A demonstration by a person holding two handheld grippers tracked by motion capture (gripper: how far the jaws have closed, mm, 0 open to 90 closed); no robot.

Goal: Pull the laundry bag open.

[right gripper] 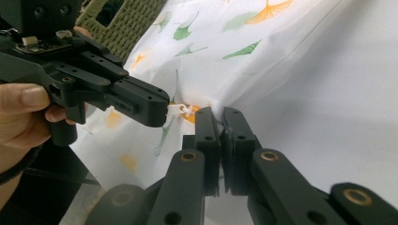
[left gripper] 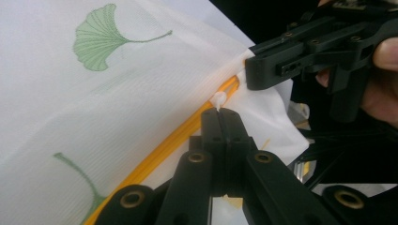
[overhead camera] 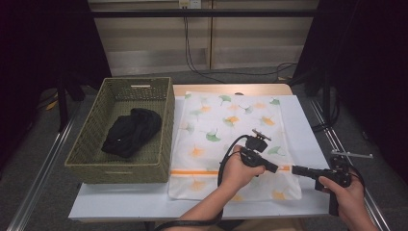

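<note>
Now my left claw (left gripper: 219, 110) is clamped on the zipper pull (left gripper: 219, 98); my right claw (right gripper: 217, 111) pinches the mesh bag (right gripper: 263, 51) edge beside it.

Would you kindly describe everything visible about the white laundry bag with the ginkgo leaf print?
The laundry bag is white fine mesh printed with green and orange ginkgo leaves, lying flat on the table beside the basket. An orange zipper runs across its near end. The left gripper is shut on the white zipper pull; the right gripper pinches the fabric at the zipper's end.
</note>
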